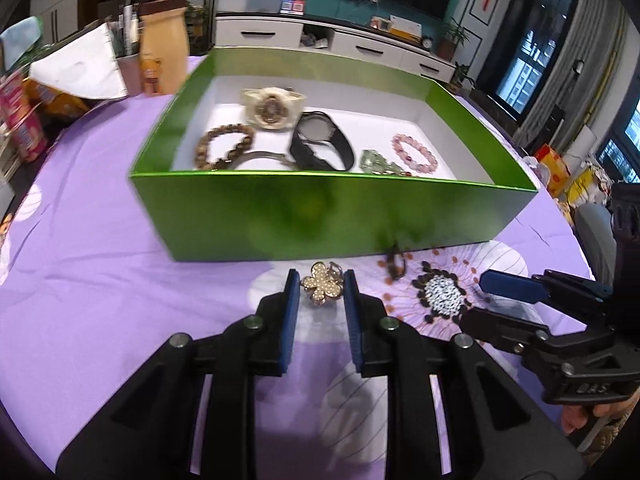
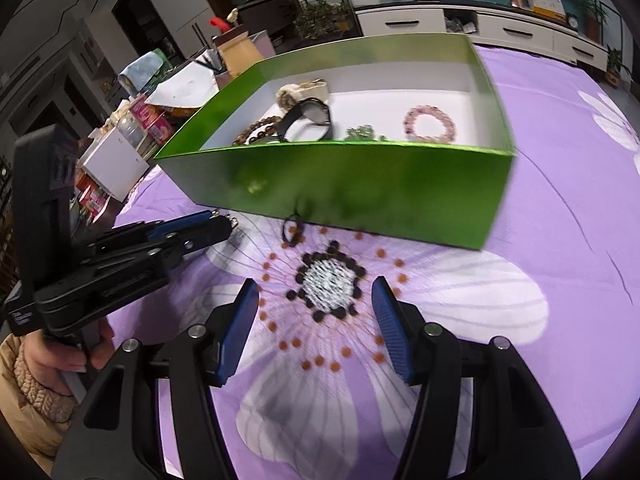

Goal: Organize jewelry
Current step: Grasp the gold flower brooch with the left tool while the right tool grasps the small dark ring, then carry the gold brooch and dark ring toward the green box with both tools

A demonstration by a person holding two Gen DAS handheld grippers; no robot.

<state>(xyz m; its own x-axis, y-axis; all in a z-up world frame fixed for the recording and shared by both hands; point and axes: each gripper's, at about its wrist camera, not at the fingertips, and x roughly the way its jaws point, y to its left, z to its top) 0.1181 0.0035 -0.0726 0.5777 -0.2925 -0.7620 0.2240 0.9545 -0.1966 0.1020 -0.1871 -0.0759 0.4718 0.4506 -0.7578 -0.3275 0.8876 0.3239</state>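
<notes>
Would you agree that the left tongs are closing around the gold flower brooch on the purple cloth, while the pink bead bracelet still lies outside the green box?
Not quite: the pink bead bracelet already lies inside the green box, as both wrist views show. The rest holds: the left tongs bracket the gold flower brooch on the purple cloth.

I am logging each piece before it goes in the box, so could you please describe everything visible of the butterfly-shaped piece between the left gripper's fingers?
The butterfly piece is gold-coloured, looks metallic, and its four rounded wings are studded with small pale stones. It lies flat on the purple cloth, just in front of the green box. The left gripper brackets it, pads at its sides; actual contact is unclear.
</notes>
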